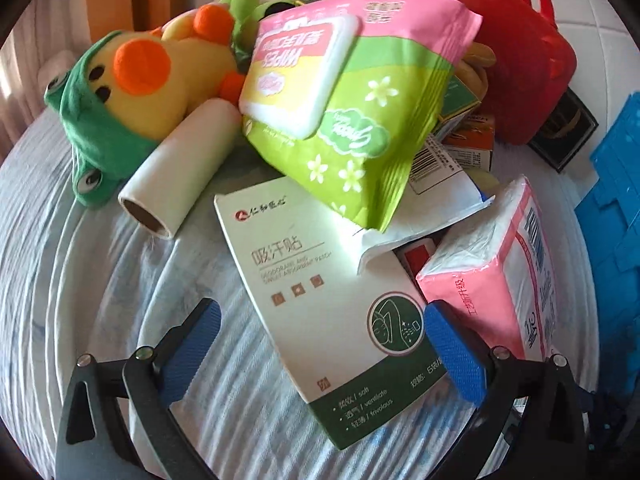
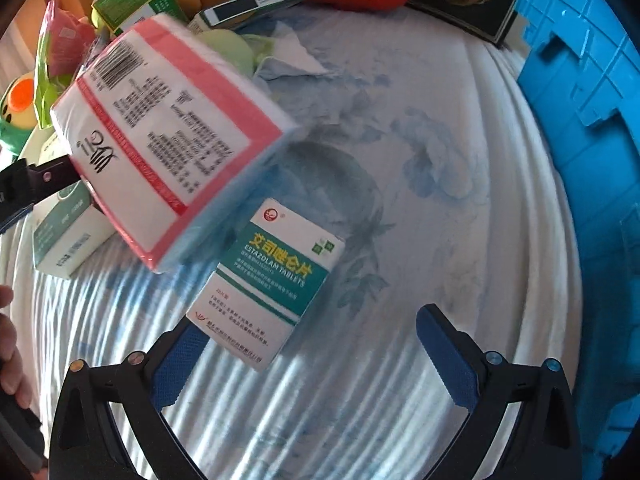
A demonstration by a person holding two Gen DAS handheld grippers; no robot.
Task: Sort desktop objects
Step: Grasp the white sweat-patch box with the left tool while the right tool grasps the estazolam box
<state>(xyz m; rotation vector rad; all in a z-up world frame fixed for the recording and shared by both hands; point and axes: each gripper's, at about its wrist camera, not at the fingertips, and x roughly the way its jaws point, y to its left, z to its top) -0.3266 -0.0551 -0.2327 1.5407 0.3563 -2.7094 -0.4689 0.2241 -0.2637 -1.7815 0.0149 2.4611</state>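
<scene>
Both wide open, gripping nothing: left gripper (image 1: 322, 354) straddling green-white box (image 1: 320, 300); right gripper (image 2: 316, 354), Estazolam box (image 2: 266, 280) at eleven o'clock.

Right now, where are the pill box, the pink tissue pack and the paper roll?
pill box (image 2: 266, 280): right wrist view, teal front band.
pink tissue pack (image 2: 168, 136): right wrist view, printed white label.
paper roll (image 1: 184, 164): left wrist view, white side.

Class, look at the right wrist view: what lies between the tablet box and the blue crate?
Nothing stands between them. From the tablet box across to the blue crate there is only bare floral cloth, as the right wrist view shows.
</scene>
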